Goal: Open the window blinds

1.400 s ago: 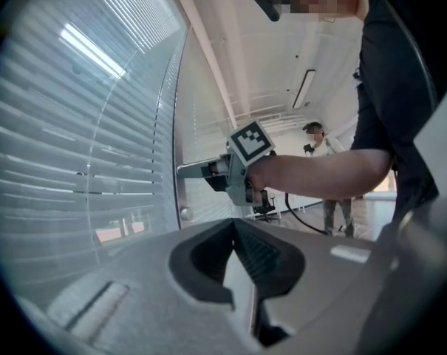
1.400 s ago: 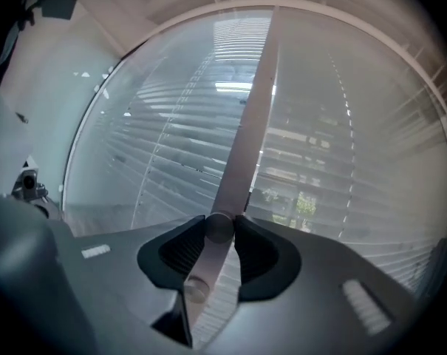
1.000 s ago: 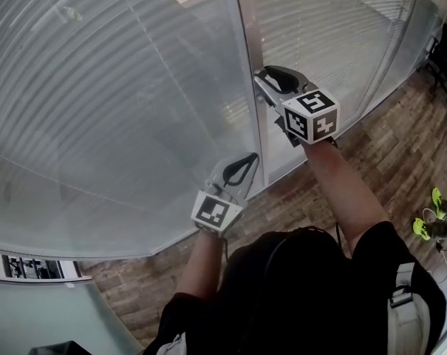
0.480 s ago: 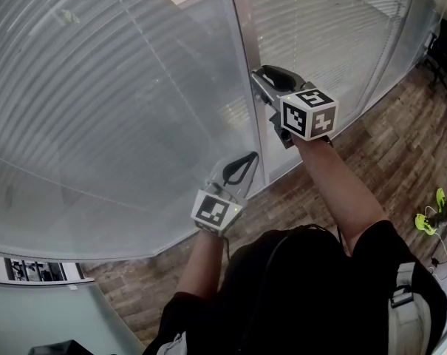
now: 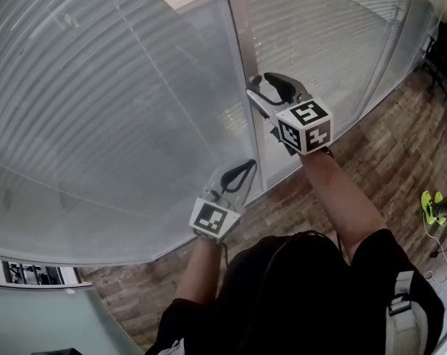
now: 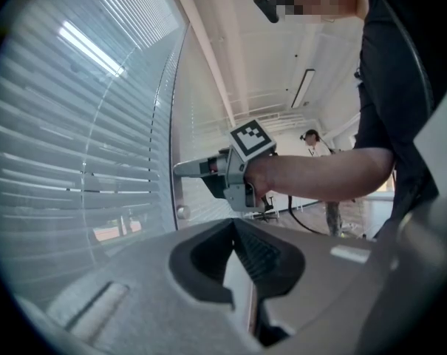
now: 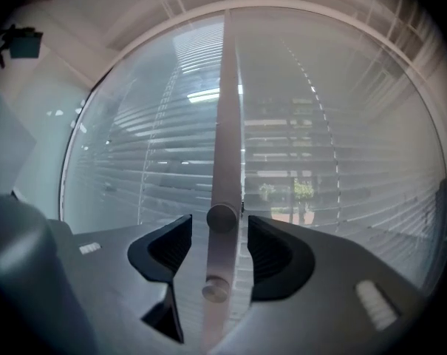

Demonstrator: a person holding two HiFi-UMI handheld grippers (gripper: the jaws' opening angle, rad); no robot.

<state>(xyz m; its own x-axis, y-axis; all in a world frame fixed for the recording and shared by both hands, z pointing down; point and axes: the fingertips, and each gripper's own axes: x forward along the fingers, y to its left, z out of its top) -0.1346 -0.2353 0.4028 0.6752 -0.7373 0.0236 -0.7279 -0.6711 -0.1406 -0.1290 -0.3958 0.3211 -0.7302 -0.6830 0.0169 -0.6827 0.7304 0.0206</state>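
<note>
White slatted blinds (image 5: 97,87) hang behind the glass on both sides of a grey vertical frame post (image 5: 241,65). In the right gripper view a round knob (image 7: 222,217) on the post (image 7: 224,109) sits between my right gripper's (image 7: 220,235) jaws, which are opening; there is a gap on each side of it. A second knob (image 7: 214,290) lies lower. In the head view the right gripper (image 5: 261,87) points at the post. My left gripper (image 5: 238,174) is shut on nothing, lower and close to the glass. The left gripper view also shows the right gripper (image 6: 180,170) at the post.
Wooden floor (image 5: 386,146) runs along the window's foot. A yellow-green shoe (image 5: 430,207) lies at the right edge and a dark chair (image 5: 446,50) stands at the upper right. A person (image 6: 312,140) stands far back in the room.
The right gripper's jaws have spread apart off the knob. Neither hand has shifted; the head view has tilted slightly.
</note>
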